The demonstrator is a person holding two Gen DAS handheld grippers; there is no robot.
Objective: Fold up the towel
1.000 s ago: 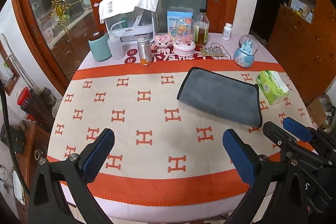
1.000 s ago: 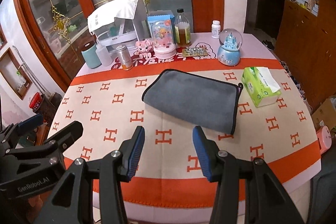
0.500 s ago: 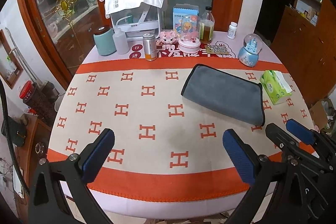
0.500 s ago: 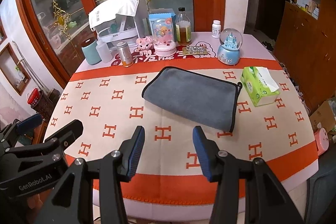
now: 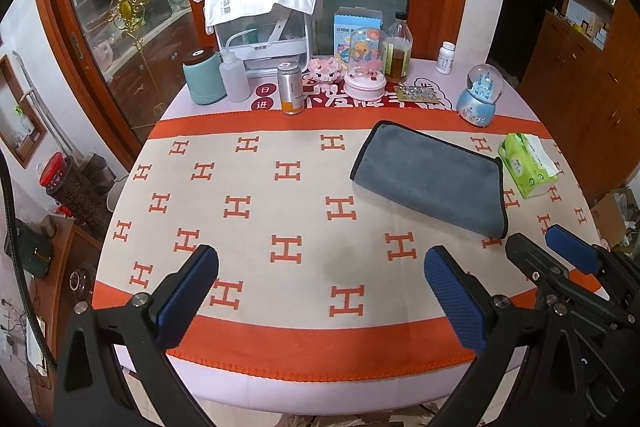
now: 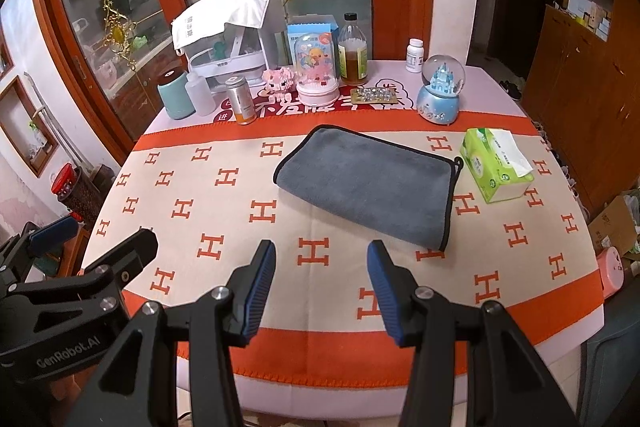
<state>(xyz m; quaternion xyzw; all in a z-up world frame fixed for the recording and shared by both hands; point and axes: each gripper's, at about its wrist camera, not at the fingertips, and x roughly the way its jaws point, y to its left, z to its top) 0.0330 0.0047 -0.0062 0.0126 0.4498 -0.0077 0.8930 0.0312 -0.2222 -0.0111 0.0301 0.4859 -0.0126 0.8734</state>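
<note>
A grey towel (image 5: 432,179) with a black edge lies folded flat on the right half of the table; it also shows in the right wrist view (image 6: 368,183). My left gripper (image 5: 320,283) is open and empty, held above the table's near edge, well short of the towel. My right gripper (image 6: 320,279) is open and empty, also back near the front edge. The right gripper shows at the lower right of the left wrist view (image 5: 560,259), and the left gripper at the lower left of the right wrist view (image 6: 96,247).
The table wears a cream and orange cloth (image 5: 256,211) with H marks. A green tissue pack (image 6: 496,167) lies right of the towel. Along the back stand a snow globe (image 6: 440,95), bottles, a can (image 6: 240,101), a teal canister (image 6: 174,95) and a white appliance (image 6: 228,35).
Both grippers have drawn back and up from the table, so more of its near edge shows. The towel has not moved. Both stay open.
</note>
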